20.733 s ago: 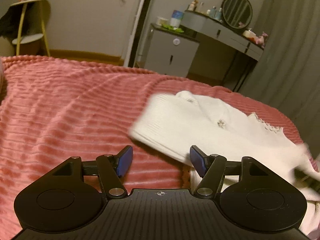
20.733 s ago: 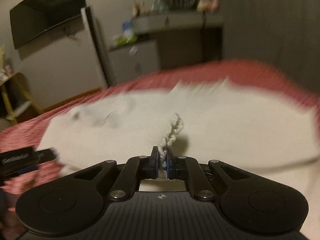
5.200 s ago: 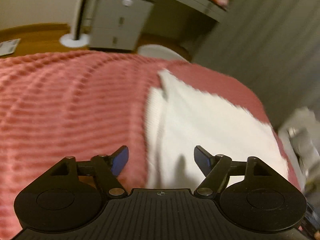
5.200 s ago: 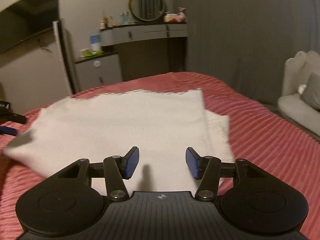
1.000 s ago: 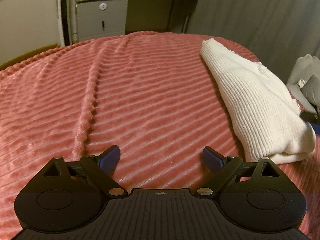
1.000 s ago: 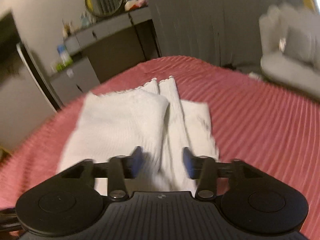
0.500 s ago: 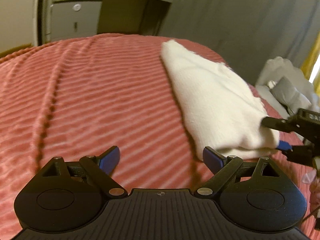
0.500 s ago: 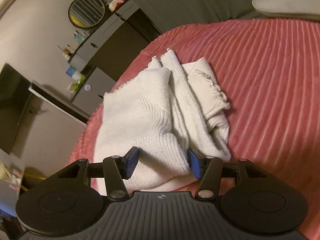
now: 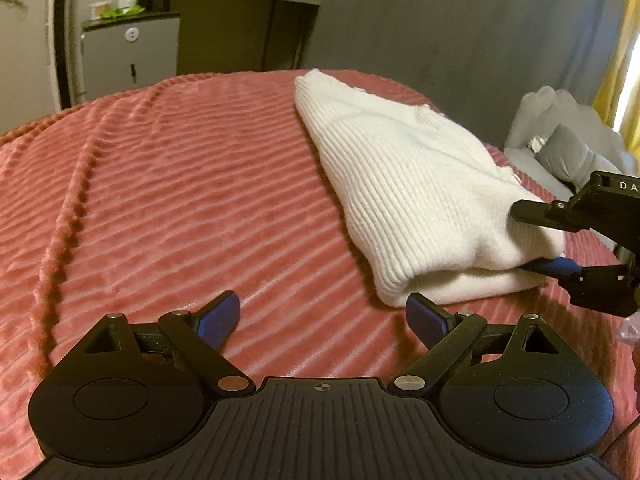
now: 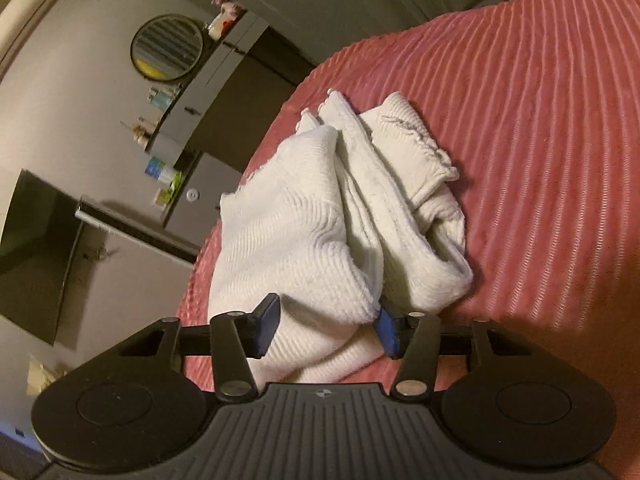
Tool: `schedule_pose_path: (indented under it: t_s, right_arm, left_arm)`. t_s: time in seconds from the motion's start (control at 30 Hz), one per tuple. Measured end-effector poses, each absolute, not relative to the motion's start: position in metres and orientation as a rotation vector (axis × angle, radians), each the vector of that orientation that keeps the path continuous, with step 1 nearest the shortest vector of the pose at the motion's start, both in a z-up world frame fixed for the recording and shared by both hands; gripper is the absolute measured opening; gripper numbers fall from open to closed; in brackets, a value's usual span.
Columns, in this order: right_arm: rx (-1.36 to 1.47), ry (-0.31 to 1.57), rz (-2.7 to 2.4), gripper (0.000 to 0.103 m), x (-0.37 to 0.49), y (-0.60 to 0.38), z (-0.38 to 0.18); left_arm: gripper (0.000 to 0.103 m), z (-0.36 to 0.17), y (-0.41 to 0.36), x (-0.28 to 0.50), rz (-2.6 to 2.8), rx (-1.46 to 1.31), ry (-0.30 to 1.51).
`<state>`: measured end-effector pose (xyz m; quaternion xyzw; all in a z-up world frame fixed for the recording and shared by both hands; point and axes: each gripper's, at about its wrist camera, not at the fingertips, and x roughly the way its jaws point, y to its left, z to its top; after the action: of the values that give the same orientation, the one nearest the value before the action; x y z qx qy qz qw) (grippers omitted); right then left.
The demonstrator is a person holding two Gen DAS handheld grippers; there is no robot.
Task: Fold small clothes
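On the pink ribbed bed (image 9: 168,184), left to right: the left tongs (image 9: 322,314) hang spread wide and empty over bare cover, just beside the white sweater (image 9: 404,184). It lies folded into a thick bundle toward the bed's right side. At its near end, the right tongs (image 10: 326,326) are closing around the upper fold, one pad above and one slipped beneath. Most folding looks done; probably one last fold or tidying remains.
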<state>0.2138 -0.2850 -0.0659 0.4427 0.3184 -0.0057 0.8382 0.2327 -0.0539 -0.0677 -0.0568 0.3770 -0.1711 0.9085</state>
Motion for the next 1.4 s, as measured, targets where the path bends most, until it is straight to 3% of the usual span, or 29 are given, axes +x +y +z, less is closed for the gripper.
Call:
schedule_pose_path:
  t_s: [0.2,0.27,0.3,0.53,0.63,0.73,0.9,1.17,1.4]
  right_arm:
    - [1.048,0.611,-0.005,0.043,0.223,-0.286,-0.078]
    - [0.999,0.625,-0.022,0.030,0.231,-0.281,-0.076]
    - [0.955,0.624,-0.029,0.015,0.234,-0.278,-0.073]
    - [0.533,0.450,-0.054,0.012,0.218,-0.250,-0.007]
    - [0.371,0.494,-0.125,0.011,0.216,-0.245,-0.013]
    - [0.386,0.695,-0.164,0.019,0.229,-0.256,-0.044]
    - [0.436,0.578,-0.180,0.035,0.209,-0.266,-0.019]
    - [0.170,0.530,-0.087,0.031,0.249,-0.232,0.000]
    - [-0.214,0.614,-0.031,0.027,0.268,-0.208,-0.054]
  left_arm:
    - [0.095,-0.069,-0.054,0.234,-0.352,-0.112,0.772]
    - [0.095,-0.069,-0.054,0.233,-0.353,-0.104,0.770]
    - [0.095,-0.069,-0.054,0.233,-0.354,-0.108,0.770]
    - [0.095,-0.068,-0.045,0.237,-0.347,-0.161,0.776]
    - [0.095,-0.069,-0.047,0.237,-0.344,-0.145,0.776]
    - [0.095,-0.069,-0.048,0.236,-0.341,-0.127,0.774]
    - [0.095,-0.069,-0.044,0.240,-0.337,-0.156,0.779]
    - [0.095,-0.061,-0.045,0.240,-0.318,-0.108,0.770]
    - [0.096,-0.026,-0.040,0.271,-0.378,-0.319,0.729]
